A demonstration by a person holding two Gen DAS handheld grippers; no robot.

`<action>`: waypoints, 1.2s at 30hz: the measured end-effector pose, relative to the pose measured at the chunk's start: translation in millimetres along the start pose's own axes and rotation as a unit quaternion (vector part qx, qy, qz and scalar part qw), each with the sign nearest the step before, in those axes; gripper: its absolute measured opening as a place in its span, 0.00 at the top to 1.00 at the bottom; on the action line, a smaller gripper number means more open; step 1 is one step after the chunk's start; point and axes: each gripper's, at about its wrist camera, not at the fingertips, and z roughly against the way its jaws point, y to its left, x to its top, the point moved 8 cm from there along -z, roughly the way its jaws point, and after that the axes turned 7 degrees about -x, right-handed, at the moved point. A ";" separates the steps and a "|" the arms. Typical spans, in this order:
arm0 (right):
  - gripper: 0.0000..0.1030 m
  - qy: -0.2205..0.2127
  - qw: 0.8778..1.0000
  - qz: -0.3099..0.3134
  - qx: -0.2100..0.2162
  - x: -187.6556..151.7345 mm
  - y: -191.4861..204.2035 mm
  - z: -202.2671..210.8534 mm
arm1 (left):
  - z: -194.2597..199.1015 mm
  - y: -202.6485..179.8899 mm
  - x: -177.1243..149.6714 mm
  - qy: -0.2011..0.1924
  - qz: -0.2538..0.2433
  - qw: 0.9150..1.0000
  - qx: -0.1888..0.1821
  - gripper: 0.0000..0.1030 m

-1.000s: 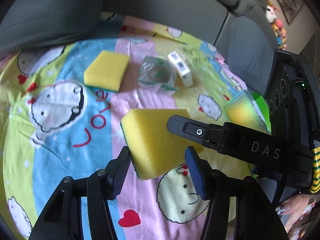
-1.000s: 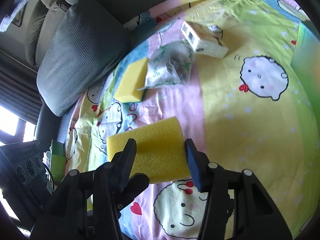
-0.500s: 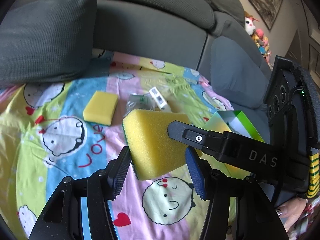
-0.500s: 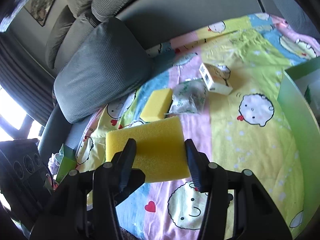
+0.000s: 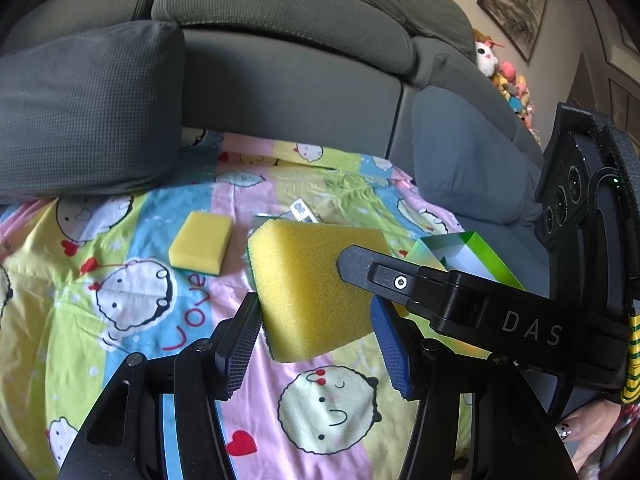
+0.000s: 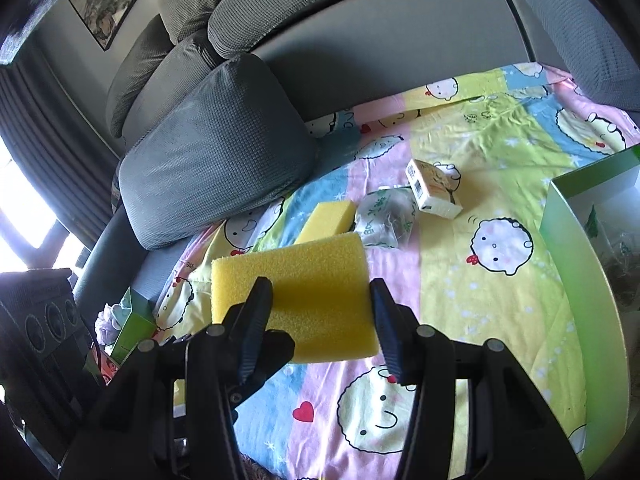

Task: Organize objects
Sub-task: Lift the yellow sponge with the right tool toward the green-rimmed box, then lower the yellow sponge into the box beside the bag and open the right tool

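A large yellow sponge [image 5: 312, 280] with a green underside hangs above the cartoon-print sheet [image 5: 132, 300]. My left gripper [image 5: 316, 344] is shut on its near end, both pads against its sides. My right gripper [image 6: 320, 320] is shut on the same sponge [image 6: 304, 280]. One of its black fingers [image 5: 360, 268] reaches across the sponge from the right in the left wrist view. A second, smaller yellow sponge [image 5: 200, 244] lies flat on the sheet beyond. Beside it [image 6: 328, 220] are a clear plastic packet [image 6: 384, 224] and a small white box [image 6: 434, 194].
An open green-and-white carton [image 6: 568, 264] stands at the right edge of the sheet, also seen in the left wrist view [image 5: 468, 252]. A grey cushion [image 5: 88, 120] and the sofa back [image 5: 288, 80] bound the far side. A green box [image 6: 136, 320] sits off the left edge.
Both grippers have risen with the large sponge held between them and tipped up. More of the sofa back and the green carton has come into view.
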 end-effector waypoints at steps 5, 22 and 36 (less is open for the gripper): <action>0.52 -0.015 1.000 0.003 -0.002 2.0 1.5 10.9 | 4.8 -7.4 3.1 -0.011 -0.009 1.000 -0.002 0.45; 0.52 -0.076 0.997 -0.014 -0.015 15.0 -14.8 56.0 | 2.6 -56.7 18.3 -0.041 -0.065 0.997 -0.011 0.44; 0.52 -0.125 0.986 -0.101 -0.051 21.5 -86.3 96.6 | -42.3 -129.5 18.9 -0.010 -0.133 0.990 -0.050 0.44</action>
